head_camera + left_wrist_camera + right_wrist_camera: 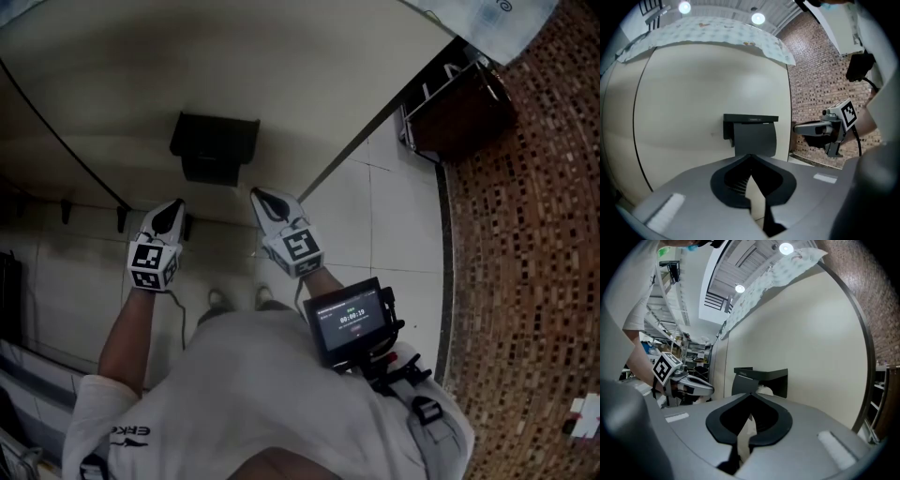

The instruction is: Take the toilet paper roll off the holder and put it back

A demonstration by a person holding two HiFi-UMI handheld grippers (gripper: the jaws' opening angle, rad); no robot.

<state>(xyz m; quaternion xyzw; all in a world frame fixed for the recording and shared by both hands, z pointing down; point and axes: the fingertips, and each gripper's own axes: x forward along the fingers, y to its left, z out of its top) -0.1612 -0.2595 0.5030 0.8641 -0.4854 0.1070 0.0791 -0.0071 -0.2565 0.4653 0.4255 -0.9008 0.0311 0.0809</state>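
Note:
A black toilet paper holder (214, 145) with a flap cover hangs on the cream wall panel. In the right gripper view the holder (761, 378) shows a bit of white roll (765, 391) under its cover. In the left gripper view only the holder's dark cover (753, 135) shows. My left gripper (172, 210) is below the holder and to its left, shut and empty. My right gripper (259, 197) is below the holder's right side, also shut and empty. Both stop short of the holder. Each gripper shows in the other's view: the right gripper (806, 127) and the left gripper (705, 390).
The cream panel (281, 75) ends at a corner right of the holder, with a patterned cloth (717, 30) draped over its top. A dark rack (459, 103) stands on the tiled floor (384, 216) by the brick surface (525, 262). A screen device (352, 319) sits on the right forearm.

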